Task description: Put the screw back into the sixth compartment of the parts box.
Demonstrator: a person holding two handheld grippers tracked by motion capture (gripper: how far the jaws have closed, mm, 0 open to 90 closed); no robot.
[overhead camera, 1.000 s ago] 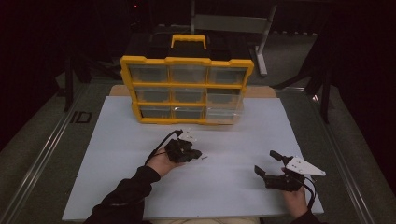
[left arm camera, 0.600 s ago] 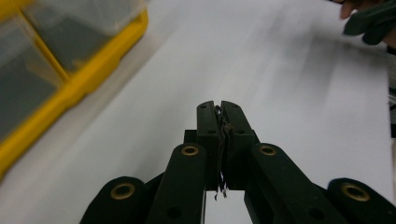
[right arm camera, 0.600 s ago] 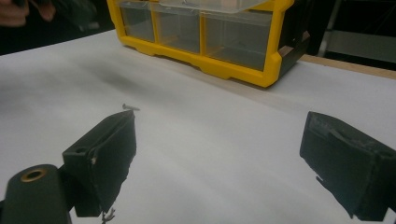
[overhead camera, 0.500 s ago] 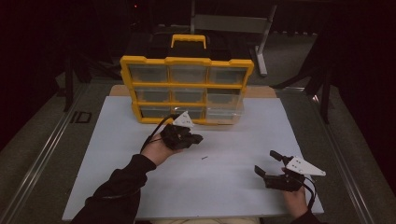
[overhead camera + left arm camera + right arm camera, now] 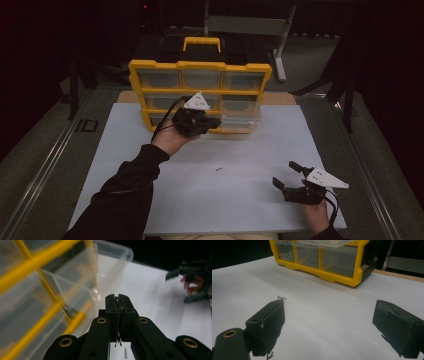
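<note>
A yellow organizer (image 5: 200, 67) with clear drawers stands upright at the back of the white mat (image 5: 150, 150). Its bottom right drawer (image 5: 241, 119) is pulled out. My left gripper (image 5: 214, 121) is shut and hangs raised in front of the lower drawers, its tips beside that drawer. In the left gripper view the jaws (image 5: 118, 297) are pressed together, and I cannot tell whether anything tiny is between them; the clear drawer (image 5: 110, 265) lies just beyond. A small screw (image 5: 218, 169) lies on the mat. My right gripper (image 5: 289, 176) rests open at the near right, its fingers (image 5: 269, 320) wide apart, the screw (image 5: 281, 297) ahead of them.
The organizer (image 5: 324, 262) has a yellow carry handle (image 5: 202, 42) on top. A metal stand (image 5: 280, 45) rises behind it at the right. A rail (image 5: 45, 165) runs along the table's left side. My right gripper (image 5: 192, 282) appears far off in the left gripper view.
My left gripper has risen and moved away from me toward the organizer's lower drawers. The small screw now shows on the mat where the gripper was. The right gripper has stayed put.
</note>
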